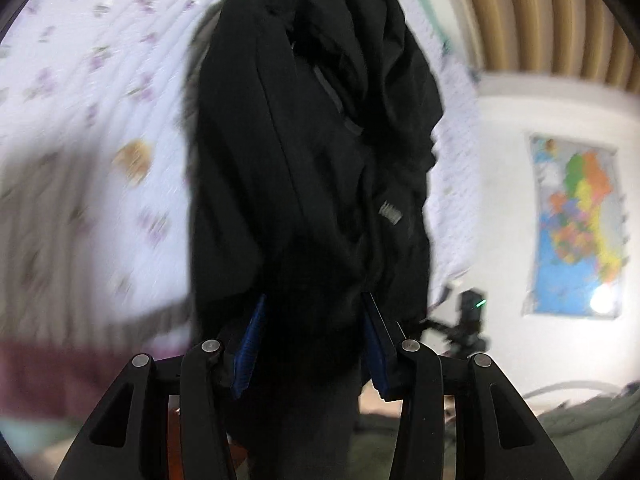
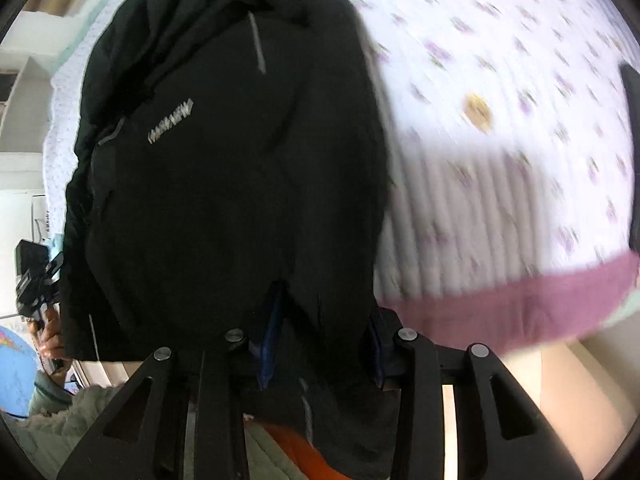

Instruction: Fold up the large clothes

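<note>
A large black jacket (image 1: 304, 152) with a small grey logo fills the middle of the left wrist view, bunched and hanging above the bed. My left gripper (image 1: 312, 340) is shut on its fabric, which hides the space between the blue pads (image 1: 250, 344). In the right wrist view the same jacket (image 2: 224, 184) hangs in front of the camera. My right gripper (image 2: 324, 344) is shut on another part of it, cloth draped over the fingers. Both views are motion blurred.
A bed with a white quilt printed with purple flowers (image 1: 92, 92) lies behind, with a mauve border (image 2: 520, 308). A wall map (image 1: 576, 224) hangs on the right. The other gripper and a hand (image 2: 40, 300) show at left. A green-grey cloth (image 2: 72, 412) lies below.
</note>
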Available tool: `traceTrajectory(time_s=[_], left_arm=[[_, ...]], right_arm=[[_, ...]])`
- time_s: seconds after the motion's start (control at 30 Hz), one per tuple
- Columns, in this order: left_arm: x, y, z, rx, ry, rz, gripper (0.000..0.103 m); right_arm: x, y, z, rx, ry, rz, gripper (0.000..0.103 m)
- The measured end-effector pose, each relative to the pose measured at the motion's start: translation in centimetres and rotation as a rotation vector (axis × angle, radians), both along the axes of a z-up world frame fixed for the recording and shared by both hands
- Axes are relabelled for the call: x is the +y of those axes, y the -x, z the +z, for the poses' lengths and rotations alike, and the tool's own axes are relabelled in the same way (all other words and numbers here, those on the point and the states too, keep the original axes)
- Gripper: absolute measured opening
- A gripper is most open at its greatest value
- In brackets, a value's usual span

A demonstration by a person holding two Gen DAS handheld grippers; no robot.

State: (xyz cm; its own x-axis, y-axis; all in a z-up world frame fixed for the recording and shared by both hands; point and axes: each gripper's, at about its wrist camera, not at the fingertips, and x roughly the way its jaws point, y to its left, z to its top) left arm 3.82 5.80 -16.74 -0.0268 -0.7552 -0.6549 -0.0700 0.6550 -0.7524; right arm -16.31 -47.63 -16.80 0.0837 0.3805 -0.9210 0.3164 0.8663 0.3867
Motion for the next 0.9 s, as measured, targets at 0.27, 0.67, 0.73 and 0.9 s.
traceTrajectory(time_s=[0.27,0.67,0.73,0.9], left_arm=[[-0.6,3.3,-1.8,0.107,-0.200,-0.102,0.023],[1.7,-4.6,9.0,-0.124,0.163,0.159,0.009],[2.5,-6.1,10.1,-0.152,0.217,0.209,0.009],[4.0,-10.2,11.4,-0.192,0.246,0.280,0.010]], right_arm=[[0.1,3.8,-2.3,0.130,-0.072,-0.002,0.041],[-2.0,-2.9,8.9,-0.198,-0.236,-0.063,0.013],[-3.1,-4.9,10.3,-0.257,-0.272,-0.102,0.013],[-3.9,-11.1,13.2,-0.388,-0.313,-0.204,0.013]])
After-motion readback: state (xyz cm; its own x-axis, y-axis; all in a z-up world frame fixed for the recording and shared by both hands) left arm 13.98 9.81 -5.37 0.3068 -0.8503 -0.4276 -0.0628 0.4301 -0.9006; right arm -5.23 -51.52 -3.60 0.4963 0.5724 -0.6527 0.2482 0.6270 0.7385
